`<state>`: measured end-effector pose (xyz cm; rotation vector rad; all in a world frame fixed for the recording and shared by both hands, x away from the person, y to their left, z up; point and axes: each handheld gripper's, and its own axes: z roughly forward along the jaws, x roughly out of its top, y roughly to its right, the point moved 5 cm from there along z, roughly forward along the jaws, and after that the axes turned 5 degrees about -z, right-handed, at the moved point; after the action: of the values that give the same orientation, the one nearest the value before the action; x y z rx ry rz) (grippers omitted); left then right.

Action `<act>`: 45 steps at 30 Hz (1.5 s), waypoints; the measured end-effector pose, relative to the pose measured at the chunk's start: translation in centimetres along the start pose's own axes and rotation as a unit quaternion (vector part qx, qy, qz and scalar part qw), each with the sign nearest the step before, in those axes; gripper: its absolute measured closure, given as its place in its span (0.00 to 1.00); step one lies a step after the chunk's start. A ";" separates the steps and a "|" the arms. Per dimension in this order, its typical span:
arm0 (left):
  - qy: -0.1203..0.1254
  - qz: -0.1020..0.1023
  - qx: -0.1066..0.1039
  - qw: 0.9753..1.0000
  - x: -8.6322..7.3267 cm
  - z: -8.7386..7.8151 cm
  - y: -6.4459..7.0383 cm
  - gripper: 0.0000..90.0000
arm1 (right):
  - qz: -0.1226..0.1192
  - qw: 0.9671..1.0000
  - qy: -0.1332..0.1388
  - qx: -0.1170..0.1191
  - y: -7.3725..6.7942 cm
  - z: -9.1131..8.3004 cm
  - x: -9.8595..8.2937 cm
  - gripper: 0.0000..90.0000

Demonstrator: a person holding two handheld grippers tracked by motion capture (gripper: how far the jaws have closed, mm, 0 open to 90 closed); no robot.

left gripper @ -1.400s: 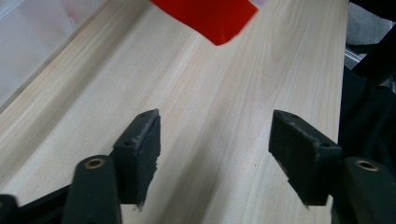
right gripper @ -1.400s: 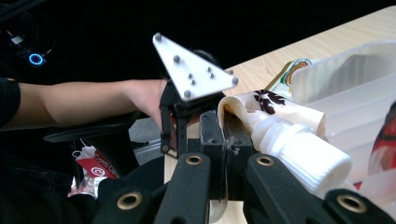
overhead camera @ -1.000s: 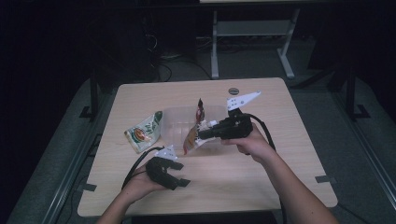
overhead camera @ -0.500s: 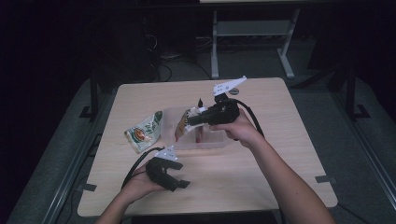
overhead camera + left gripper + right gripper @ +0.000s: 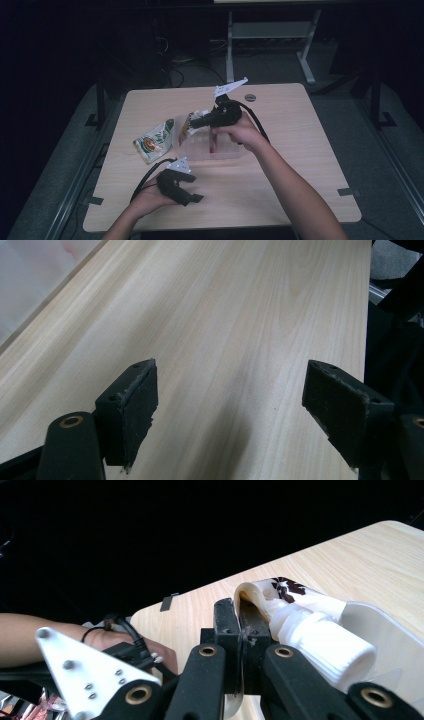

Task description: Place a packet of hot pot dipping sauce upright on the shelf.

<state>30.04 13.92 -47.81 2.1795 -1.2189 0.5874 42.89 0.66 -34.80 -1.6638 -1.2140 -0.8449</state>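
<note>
1. high view: right gripper (image 5: 194, 121) is carrying a spouted pouch (image 5: 188, 125) over the clear bin (image 5: 212, 150); keep lowering it straight in.
2. left gripper view: left gripper (image 5: 230, 405) is idling, jaws apart above the table (image 5: 240, 315).
3. right gripper view: jaws are clamping the pouch edge; white cap (image 5: 325, 650) is hanging beside them, so release low.

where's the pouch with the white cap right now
The spouted pouch is clamped in the right gripper, held above the clear plastic bin at mid-table, right of the green snack bag.
</note>
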 end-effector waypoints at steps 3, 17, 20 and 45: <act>-0.001 -0.001 -0.001 1.000 0.0 0.0 0.0 0.24 | 0.007 1.000 -0.004 -0.003 0.4 0.5 -0.2 0.99; -0.007 0.001 -0.001 1.000 -0.1 0.1 0.1 0.25 | 0.009 0.999 -0.033 -0.011 0.8 2.2 -1.0 0.99; -0.010 0.002 -0.001 1.000 -0.1 0.1 0.1 0.25 | 0.011 0.999 -0.039 -0.015 0.9 2.5 -1.1 0.99; -0.021 0.009 -0.002 1.000 -0.2 0.3 0.2 0.25 | 0.003 0.996 -0.070 -0.048 0.9 3.5 -1.4 0.98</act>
<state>29.84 13.78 -48.09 2.1891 -1.2606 0.5483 43.40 3.27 -37.59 -1.8294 -1.2798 -0.8053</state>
